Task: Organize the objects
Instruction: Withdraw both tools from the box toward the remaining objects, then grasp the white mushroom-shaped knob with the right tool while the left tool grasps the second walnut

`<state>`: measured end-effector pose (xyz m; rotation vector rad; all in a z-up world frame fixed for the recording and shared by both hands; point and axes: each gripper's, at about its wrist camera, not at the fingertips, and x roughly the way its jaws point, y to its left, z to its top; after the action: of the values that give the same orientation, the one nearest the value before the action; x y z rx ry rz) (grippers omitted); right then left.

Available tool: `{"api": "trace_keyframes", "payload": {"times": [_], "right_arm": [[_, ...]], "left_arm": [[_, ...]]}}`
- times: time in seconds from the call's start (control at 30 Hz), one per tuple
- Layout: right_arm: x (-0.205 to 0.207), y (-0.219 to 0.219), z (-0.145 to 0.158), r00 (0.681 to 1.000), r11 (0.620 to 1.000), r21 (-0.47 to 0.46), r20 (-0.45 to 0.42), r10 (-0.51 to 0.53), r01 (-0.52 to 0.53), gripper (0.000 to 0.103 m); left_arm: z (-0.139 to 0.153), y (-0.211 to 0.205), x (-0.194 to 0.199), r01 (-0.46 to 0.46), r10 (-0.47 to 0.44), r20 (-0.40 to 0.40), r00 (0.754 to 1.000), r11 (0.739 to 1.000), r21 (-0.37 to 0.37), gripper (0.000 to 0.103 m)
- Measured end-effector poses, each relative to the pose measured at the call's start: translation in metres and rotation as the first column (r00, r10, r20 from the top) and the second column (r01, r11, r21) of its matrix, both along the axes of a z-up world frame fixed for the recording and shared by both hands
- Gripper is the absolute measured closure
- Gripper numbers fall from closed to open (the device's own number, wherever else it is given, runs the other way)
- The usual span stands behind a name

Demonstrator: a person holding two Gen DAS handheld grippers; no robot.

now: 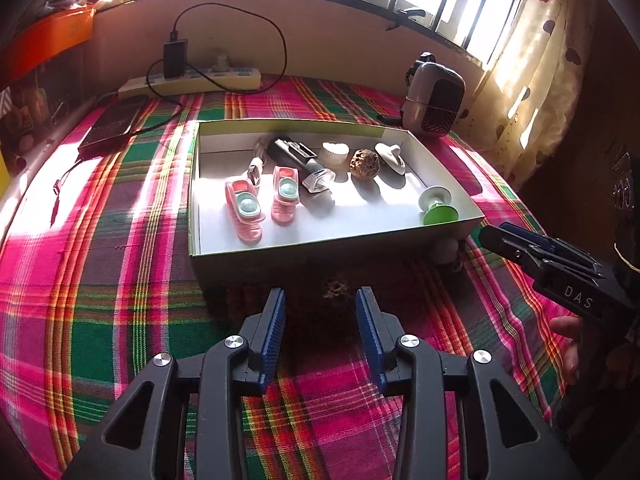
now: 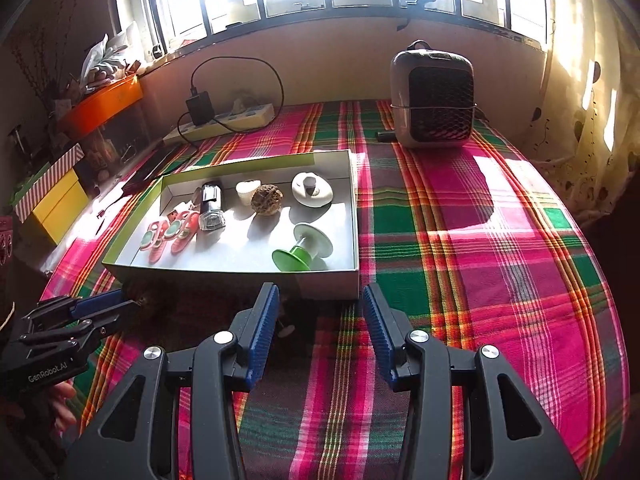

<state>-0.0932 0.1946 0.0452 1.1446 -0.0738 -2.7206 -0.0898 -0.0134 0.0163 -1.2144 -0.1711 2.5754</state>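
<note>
**Both grippers empty, hovering near the box's near wall**

Shallow white box (image 1: 336, 240) with green edge sits on a plaid cloth (image 1: 120, 320). Inside, left to right in the left wrist view: two pink clips (image 1: 244, 208) with pale green pads near the left wall, a white cable end just behind them, a black-and-clear device (image 1: 300, 160), a white ridged piece (image 1: 334, 154), a brown textured ball (image 1: 365, 164), a white disc-shaped item (image 1: 390, 158) at the far right, and a green-and-white spool (image 1: 438, 204) lying in the near right corner.

Left gripper (image 1: 321, 300): jaws spread wide, nothing between the blue pads; a small brownish object (image 1: 334, 290) lies in shadow on the cloth just ahead of the tips, against the box's near wall. Too dark to say what it is.

Right gripper (image 2: 320, 300): jaws part open, nothing clamped, tips close to the box's near right corner. A small pale item (image 2: 286, 330) lies on the cloth beside its left finger, in shadow, apart from the pads.

Each gripper shows in the other's view; bare fingers of the person at the frame edges.

Far side: beige fan heater (image 2: 434, 100) at far right, power strip (image 2: 224, 120) with black charger and cable at far left, dark flat device left of the box.
</note>
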Motion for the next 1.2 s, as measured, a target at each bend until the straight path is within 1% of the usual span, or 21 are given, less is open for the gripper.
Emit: {"api": "trace_keyframes", "payload": {"times": [0.17,0.37,0.57,0.87,1.1,1.2], "right_arm": [[0.002,0.001,-0.006,1.000,1.000,-0.001,0.017,0.009,-0.009,0.058],[0.002,0.000,-0.012,0.999,1.000,-0.006,0.039,0.027,-0.026,0.058],[0.001,-0.009,-0.017,0.996,0.998,-0.009,0.056,0.066,-0.065,0.058],[-0.010,-0.026,-0.027,0.989,0.993,0.013,0.091,0.119,-0.121,0.058],[-0.017,-0.038,-0.028,0.985,0.988,0.038,0.093,0.148,-0.152,0.058],[-0.014,-0.043,-0.028,0.981,0.984,0.035,0.092,0.172,-0.176,0.058]], "left_arm": [[-0.004,0.004,-0.007,0.001,0.000,0.012,1.000,1.000,-0.023,0.068],[-0.008,0.006,-0.012,-0.008,0.009,0.029,1.000,1.000,-0.027,0.068],[-0.010,0.005,-0.015,-0.011,0.011,0.034,0.999,1.000,-0.018,0.068],[-0.010,0.001,-0.014,-0.008,0.007,0.031,0.999,1.000,0.008,0.068],[-0.011,0.000,-0.015,-0.001,0.000,0.027,1.000,1.000,0.014,0.068],[-0.012,0.000,-0.015,0.001,-0.001,0.027,1.000,1.000,0.023,0.068]]}}
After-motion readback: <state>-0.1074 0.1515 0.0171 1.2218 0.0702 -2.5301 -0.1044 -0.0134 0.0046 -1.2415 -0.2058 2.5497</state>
